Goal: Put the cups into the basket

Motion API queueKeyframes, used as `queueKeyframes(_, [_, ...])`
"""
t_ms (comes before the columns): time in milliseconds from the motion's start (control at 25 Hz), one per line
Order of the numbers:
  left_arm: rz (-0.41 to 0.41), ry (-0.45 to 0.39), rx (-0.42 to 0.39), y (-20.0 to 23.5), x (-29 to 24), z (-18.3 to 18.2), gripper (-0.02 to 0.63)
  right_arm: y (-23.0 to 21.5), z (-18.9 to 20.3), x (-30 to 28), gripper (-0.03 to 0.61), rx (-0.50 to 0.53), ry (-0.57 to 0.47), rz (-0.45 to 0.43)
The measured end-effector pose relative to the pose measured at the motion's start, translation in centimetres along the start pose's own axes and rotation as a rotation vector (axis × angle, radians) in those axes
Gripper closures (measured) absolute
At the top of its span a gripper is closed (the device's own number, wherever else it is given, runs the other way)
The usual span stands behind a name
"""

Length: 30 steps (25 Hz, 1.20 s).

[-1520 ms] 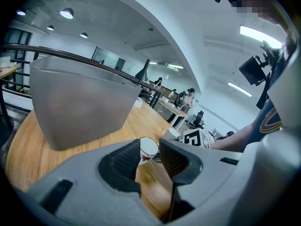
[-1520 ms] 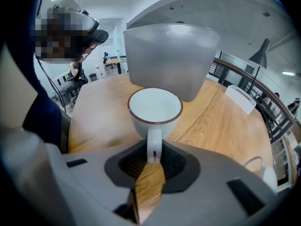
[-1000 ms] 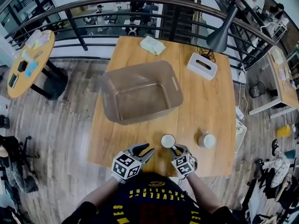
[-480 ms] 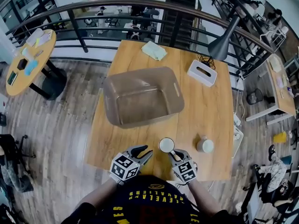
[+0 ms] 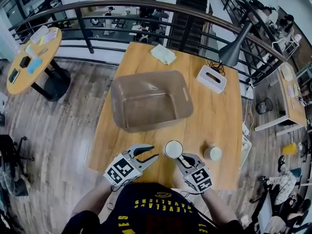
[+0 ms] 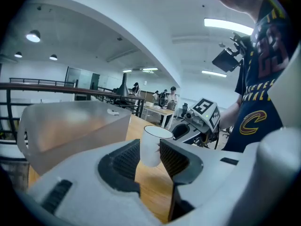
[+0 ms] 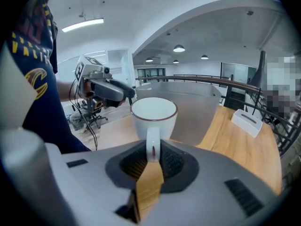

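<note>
Wood table [image 5: 214,116]: pale plank top running away from you; everything below sits on it or hangs over it.
Basket [image 5: 118,104]: translucent brownish tub with an open top, on the far-left half of the table. Nothing shows inside it.
Right gripper [image 5: 182,158]: your jaws are clamped on the handle [image 7: 152,145] of the white cup [image 5: 173,149]. The pads pinch the loop from both sides.
White cup: upright, mouth up, empty, with a thin dark line round the rim. It hangs in front of your right jaws over the near part of the table, well short of the basket.
Left gripper [image 5: 151,151]: your jaws stand apart with nothing pressed between them. The tips point at the held cup from its left, just beside it and not touching.
Left gripper view: the cup shows in the gap between the pads but lies beyond them. The basket wall is to the left.
Second cup [image 5: 213,153]: white, on the table to the right of your right gripper and apart from it. Upright or tipped, cannot tell.
Tissue box [image 5: 211,79]: white, on the far right of the table, right of the basket.
Cloth [image 5: 163,54]: pale and crumpled, at the far edge behind the basket.
Lamp [image 5: 233,45]: dark cone shade over the far-right corner.
</note>
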<state>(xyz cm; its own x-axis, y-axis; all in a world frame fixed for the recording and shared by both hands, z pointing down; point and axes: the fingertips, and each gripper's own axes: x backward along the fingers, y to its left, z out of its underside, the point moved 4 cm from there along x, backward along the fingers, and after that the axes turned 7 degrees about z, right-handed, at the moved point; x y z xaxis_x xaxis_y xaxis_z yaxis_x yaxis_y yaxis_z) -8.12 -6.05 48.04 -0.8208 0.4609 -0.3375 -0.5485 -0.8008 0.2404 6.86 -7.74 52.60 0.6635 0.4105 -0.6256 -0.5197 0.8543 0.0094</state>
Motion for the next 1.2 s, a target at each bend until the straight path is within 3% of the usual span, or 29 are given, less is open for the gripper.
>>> queueKeyframes(200, [0.014,0.014,-0.149,0.1,1.3,-3.5,0.465,-0.1,-4.4,1.4,0.518,0.076,-0.069,-0.028])
queueKeyframes(440, [-0.012,-0.035,-0.251,-0.2,2.3,-8.2,0.459,-1.3,-9.9,4.0,0.518,0.168,-0.131,-0.046])
queueKeyframes(960, [0.039,-0.024,-0.394,0.9,5.1,-14.3,0.459,-1.3,-19.5,5.3,0.518,0.377,-0.172,-0.126])
queueKeyframes(1200, [0.016,-0.015,-0.428,2.6,7.1,-15.6,0.459,-1.1,-22.4,4.0,0.518,0.435,-0.185,-0.15])
